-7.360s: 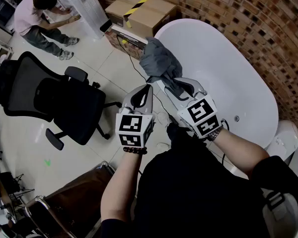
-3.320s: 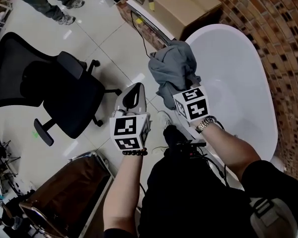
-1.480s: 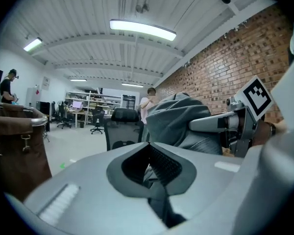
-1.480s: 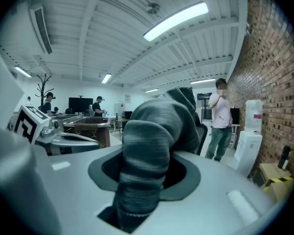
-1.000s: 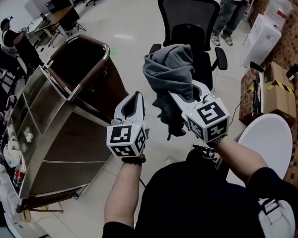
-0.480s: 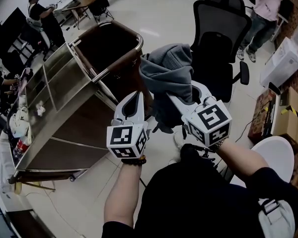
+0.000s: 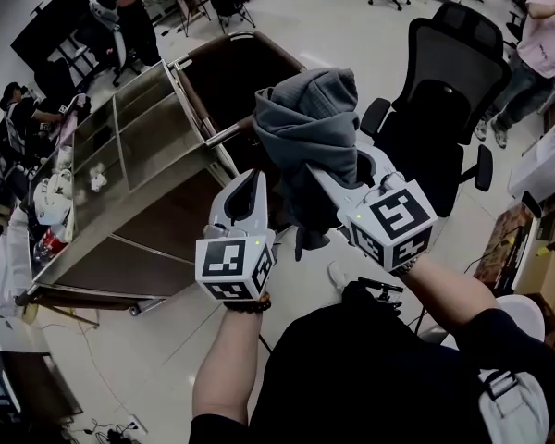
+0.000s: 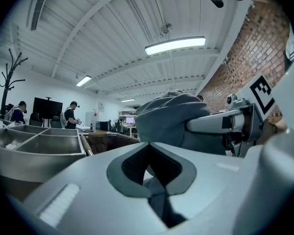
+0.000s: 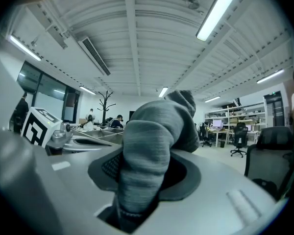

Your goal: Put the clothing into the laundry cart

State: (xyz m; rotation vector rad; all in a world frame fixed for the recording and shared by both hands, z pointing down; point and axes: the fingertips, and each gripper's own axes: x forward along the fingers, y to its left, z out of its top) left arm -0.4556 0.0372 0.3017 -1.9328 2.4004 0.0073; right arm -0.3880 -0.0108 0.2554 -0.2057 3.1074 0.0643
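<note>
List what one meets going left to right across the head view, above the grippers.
steel tray compartments → brown laundry bin → grey garment → black office chair → person in a pink top

The clothing [image 7: 305, 123] is a grey, ribbed-knit garment, bunched into a rounded lump that looks like a hood. One thick fold of it is pinched between the jaws of the right gripper [image 7: 347, 166], so it is held up in the air with a darker part hanging below. The laundry cart [image 7: 148, 234] stands upright on the floor to the left of it, a long cart with a deep dark-brown bin at its far end, rimmed by a metal bar, and shallow steel compartments along the rest of its top.
</note>
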